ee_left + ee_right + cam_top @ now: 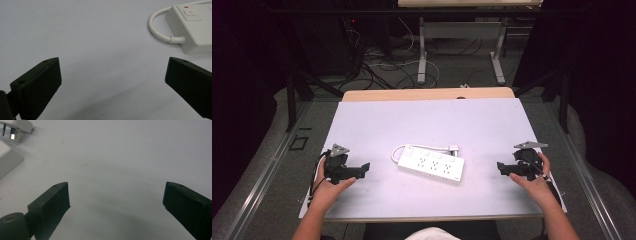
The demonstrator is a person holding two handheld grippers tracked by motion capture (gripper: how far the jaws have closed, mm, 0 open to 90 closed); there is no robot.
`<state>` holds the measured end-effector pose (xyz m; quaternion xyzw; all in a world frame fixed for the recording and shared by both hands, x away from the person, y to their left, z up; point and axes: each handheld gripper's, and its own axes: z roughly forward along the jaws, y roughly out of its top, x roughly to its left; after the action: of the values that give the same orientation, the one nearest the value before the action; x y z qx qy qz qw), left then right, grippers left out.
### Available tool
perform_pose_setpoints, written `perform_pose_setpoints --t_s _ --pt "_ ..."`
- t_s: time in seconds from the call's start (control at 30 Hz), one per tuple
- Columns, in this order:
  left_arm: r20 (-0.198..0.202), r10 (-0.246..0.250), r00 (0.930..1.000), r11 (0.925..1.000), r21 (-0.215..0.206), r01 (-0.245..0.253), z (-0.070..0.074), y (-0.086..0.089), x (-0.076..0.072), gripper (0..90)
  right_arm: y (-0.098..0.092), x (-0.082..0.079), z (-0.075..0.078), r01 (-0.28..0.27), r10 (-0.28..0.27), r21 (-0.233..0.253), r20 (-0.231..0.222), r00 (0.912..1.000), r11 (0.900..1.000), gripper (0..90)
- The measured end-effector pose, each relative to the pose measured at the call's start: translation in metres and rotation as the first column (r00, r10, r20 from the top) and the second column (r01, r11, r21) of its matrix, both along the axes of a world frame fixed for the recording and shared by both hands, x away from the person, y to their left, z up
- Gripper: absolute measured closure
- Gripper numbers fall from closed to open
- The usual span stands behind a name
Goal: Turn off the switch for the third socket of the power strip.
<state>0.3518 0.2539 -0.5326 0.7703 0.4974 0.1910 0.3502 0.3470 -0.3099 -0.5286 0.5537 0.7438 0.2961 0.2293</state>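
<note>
Nearest the camera in the high view, the person's 2 forearms come in from the bottom edge, each hand holding a gripper low over the white table [362, 120]. Both grippers are empty. The left gripper [362, 169] sits near the table's left edge with its jaws spread wide, and the right gripper [503, 168] sits near the right edge, jaws spread just as wide.

Between them, well apart from both, lies a white power strip [431, 167], flat on the table and slightly angled. Its cord [398, 151] loops out of the left end and runs along the far side to a plug [454, 148].

The strip looks like a rigid plastic block, probably light and smooth enough to slip, so a pinch across its narrow width, near the middle, should hold it level. The cord is limp and would trail. The plug is small and hard, best taken by its body with the prongs left free.

Beyond the table's far edge is a floor strewn with cables [382, 62].
</note>
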Motion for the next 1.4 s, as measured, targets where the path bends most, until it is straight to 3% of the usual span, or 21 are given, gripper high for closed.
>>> perform_pose_setpoints --t_s 0.23,0.3,0.43,0.47,0.5,0.73,0.77,1.2,1.4 --pt "-0.005 0.003 1.0 0.9999 -0.013 -0.003 0.001 -0.005 -0.001 0.4 0.01 -0.002 0.002 -0.037 0.037 -0.02 0.013 0.9992 0.999 9.9" --pt "-0.012 -0.013 0.9998 0.9999 0.001 0.013 0.002 -0.005 -0.001 0.4 0.012 -0.002 0.002 -0.049 0.049 -0.023 0.01 0.9988 0.999 12.2" --pt "0.006 -0.006 1.0 1.0 0.003 0.006 0.0 -0.008 -0.002 0.4 0.016 -0.001 0.005 -0.062 0.062 -0.024 0.009 0.998 0.998 15.4" --pt "0.009 0.005 0.9999 0.9999 -0.014 -0.004 0.0 -0.01 -0.002 0.5 0.017 -0.001 0.006 -0.067 0.067 -0.022 0.013 0.9976 0.997 15.5" --pt "0.005 -0.01 0.9999 0.9999 0.002 0.01 0.0 -0.01 -0.002 0.7 0.018 0.0 0.007 -0.077 0.077 -0.019 0.006 0.997 0.997 15.7" --pt "-0.001 -0.011 0.9999 0.9999 -0.007 0.011 0.002 -0.01 -0.003 2.0 0.028 0.003 0.014 -0.091 0.091 -0.005 -0.034 0.9953 0.996 21.1" --pt "0.009 -0.006 0.9999 0.9999 -0.013 0.007 0.001 -0.01 -0.003 2.3 0.033 0.005 0.016 -0.1 0.099 -0.016 -0.055 0.9935 0.995 24.5" --pt "0.003 -0.008 1.0 0.9998 -0.019 0.009 0.002 -0.011 -0.003 3.0 0.057 0.018 0.028 -0.135 0.134 0.0 -0.078 0.9879 0.991 33.8" --pt "0.003 -0.004 1.0 0.9998 -0.022 0.004 0.001 -0.011 -0.004 3.2 0.073 0.026 0.035 -0.18 0.18 0.004 -0.091 0.9795 0.984 34.8"
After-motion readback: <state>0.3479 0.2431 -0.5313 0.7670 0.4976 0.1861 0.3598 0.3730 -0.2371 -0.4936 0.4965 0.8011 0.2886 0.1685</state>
